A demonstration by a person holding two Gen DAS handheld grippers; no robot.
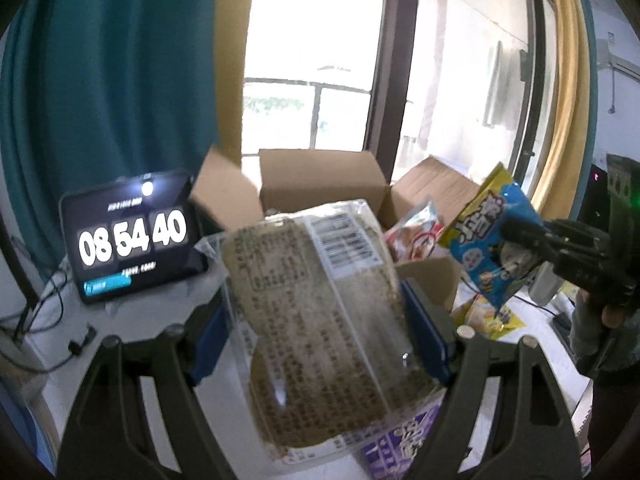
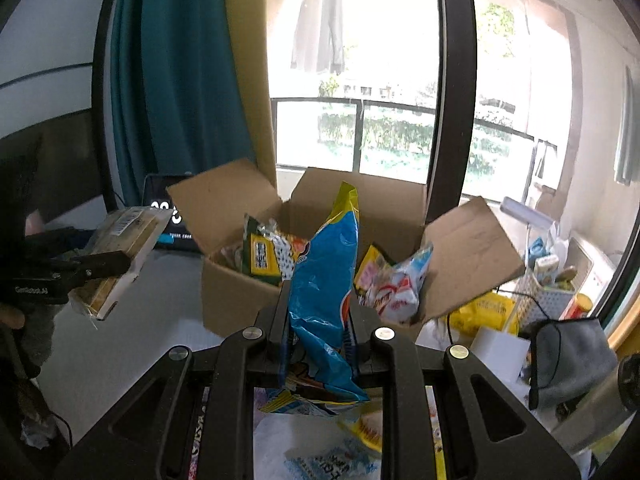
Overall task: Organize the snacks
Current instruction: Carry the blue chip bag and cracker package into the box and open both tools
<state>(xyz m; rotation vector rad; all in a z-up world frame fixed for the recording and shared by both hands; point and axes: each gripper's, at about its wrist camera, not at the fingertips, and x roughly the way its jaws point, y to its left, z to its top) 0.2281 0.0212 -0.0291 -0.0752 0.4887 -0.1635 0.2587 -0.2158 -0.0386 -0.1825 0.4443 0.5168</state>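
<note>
While both hang before the open cardboard box point(image 2: 240, 296), the left gripper point(image 1: 316, 320) clamps a flat, stiffish clear-wrapped packet point(image 1: 316, 300) across its width, and the right gripper point(image 2: 320, 320) pinches a light, crinkly, slippery blue bag point(image 2: 324, 280) low down.

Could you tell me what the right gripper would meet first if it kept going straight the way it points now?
Probably the open cardboard box: the right gripper, shut on a blue snack bag, points at its near wall and the snacks inside. Depth is hard to judge.
</note>
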